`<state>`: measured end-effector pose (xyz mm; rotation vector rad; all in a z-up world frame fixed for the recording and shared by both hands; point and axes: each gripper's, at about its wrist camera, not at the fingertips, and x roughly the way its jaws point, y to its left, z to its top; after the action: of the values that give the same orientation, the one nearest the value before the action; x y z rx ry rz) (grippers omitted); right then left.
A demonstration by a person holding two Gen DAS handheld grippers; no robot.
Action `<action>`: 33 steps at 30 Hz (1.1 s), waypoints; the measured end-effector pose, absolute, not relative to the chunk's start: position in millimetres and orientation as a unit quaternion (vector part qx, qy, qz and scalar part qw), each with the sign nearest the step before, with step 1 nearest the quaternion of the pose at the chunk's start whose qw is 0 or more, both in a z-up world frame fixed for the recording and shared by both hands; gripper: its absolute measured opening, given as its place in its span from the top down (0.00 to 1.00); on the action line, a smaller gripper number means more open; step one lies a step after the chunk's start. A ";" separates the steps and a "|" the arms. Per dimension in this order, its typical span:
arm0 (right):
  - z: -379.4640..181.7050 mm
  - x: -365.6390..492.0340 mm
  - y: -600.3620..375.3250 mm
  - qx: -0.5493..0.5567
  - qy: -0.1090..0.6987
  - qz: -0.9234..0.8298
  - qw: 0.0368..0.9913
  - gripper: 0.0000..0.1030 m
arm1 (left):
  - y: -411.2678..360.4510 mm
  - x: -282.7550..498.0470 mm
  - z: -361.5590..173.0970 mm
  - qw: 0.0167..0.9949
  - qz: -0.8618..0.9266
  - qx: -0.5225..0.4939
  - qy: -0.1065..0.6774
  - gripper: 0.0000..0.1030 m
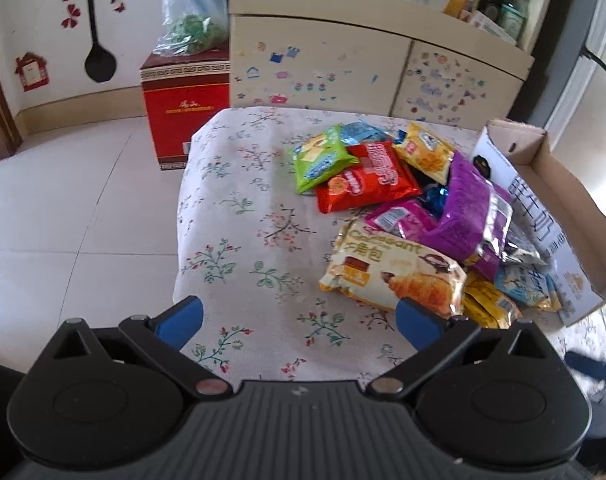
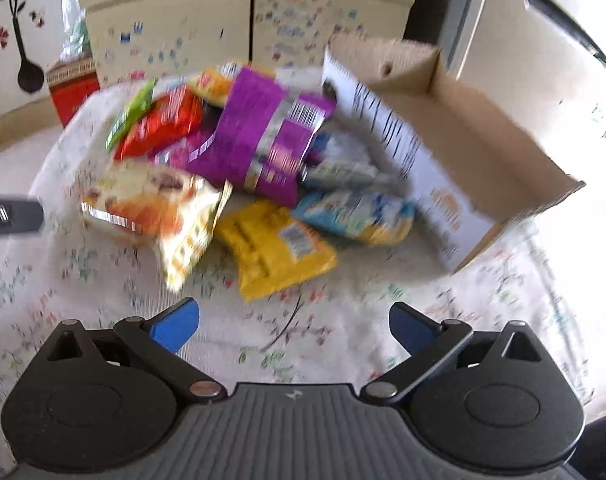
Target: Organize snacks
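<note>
A: Snacks?
B: Heap on flowered tablecloth (image 1: 239,240): croissant bag (image 1: 391,272), purple bag (image 2: 263,136), yellow bag (image 2: 275,248), red bag (image 1: 363,180), beside the cardboard box (image 2: 463,128).
A: Claws?
B: Left gripper (image 1: 299,316) and right gripper (image 2: 295,320), both spread wide, holding nothing.

The counter (image 1: 239,240) wears a white cloth printed with small flowers. On it lies a heap of snack packets (image 1: 407,208): a croissant pack (image 1: 391,272) at the near edge, a yellow packet (image 2: 275,248) beside it. An open cardboard box (image 2: 475,136) sits touching the heap's right side.
</note>
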<state>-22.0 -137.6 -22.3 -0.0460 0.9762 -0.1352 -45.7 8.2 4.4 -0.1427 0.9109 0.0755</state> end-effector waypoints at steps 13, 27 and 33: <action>29.5 -10.6 -168.1 -0.012 0.439 -0.067 0.896 0.00 | -15.4 -38.1 40.2 0.912 0.010 0.012 0.410 0.01; 25.9 19.6 -175.4 0.035 0.497 -0.087 0.862 0.00 | -46.5 10.7 34.1 0.888 -0.037 0.081 0.450 0.01; 23.4 40.2 -171.7 0.035 0.512 -0.106 0.852 0.00 | -44.2 31.2 31.4 0.883 -0.023 0.089 0.460 0.01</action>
<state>40.2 -171.7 23.4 0.0747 1.0785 -0.2234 31.2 -44.2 31.4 0.1843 0.9583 -0.0475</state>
